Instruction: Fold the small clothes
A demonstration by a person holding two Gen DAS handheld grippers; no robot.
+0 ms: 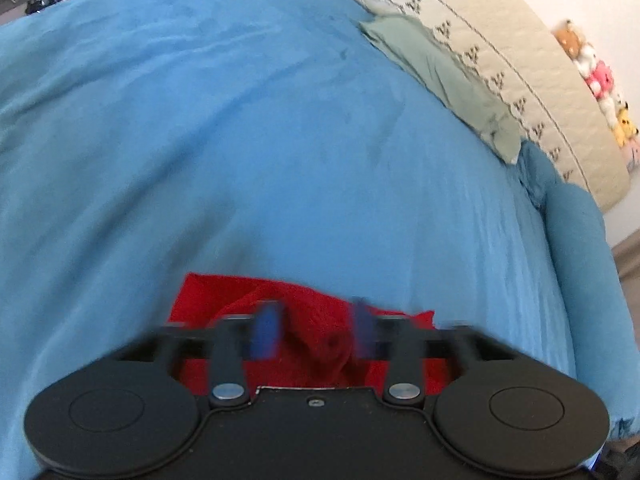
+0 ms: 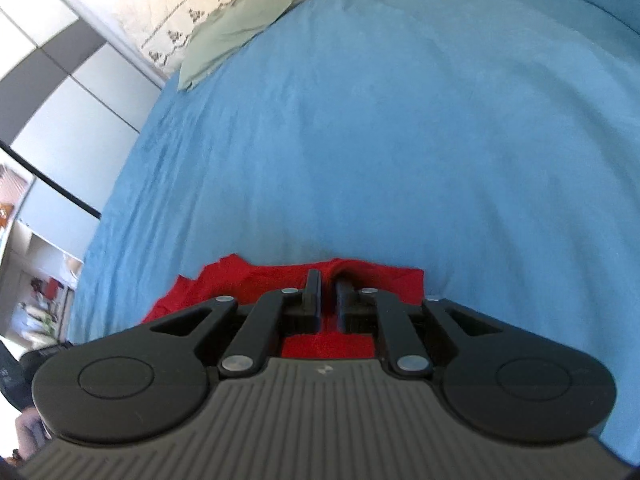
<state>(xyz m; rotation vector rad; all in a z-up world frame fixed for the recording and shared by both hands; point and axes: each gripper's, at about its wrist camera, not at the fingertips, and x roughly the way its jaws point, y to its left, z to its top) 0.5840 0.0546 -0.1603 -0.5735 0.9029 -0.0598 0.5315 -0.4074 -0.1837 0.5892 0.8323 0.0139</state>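
One red garment [image 1: 304, 308], one green pillow [image 1: 440, 76], two grippers [image 1: 316, 332]

We see the right gripper [image 2: 328, 286] low over a red garment [image 2: 256, 280] on the blue bedspread [image 2: 380, 140], its jaws slightly apart. A green pillow [image 2: 236, 32] lies far off.

Blue duvet [image 1: 280, 128] covers most of the bed, lightly creased. Sage-green pillowcase [image 1: 440, 76] lies flat at the duvet's far edge, touching a cream quilted bedspread w/ small dark embroidered motifs [image 1: 500, 52]. Row of plush toys [image 1: 596, 80] beyond the bedspread, by a white wall. Right wrist view: grey-and-white wardrobe doors [image 2: 68, 92] beside the bed; cluttered shelves [image 2: 44, 300] further along, blurred.
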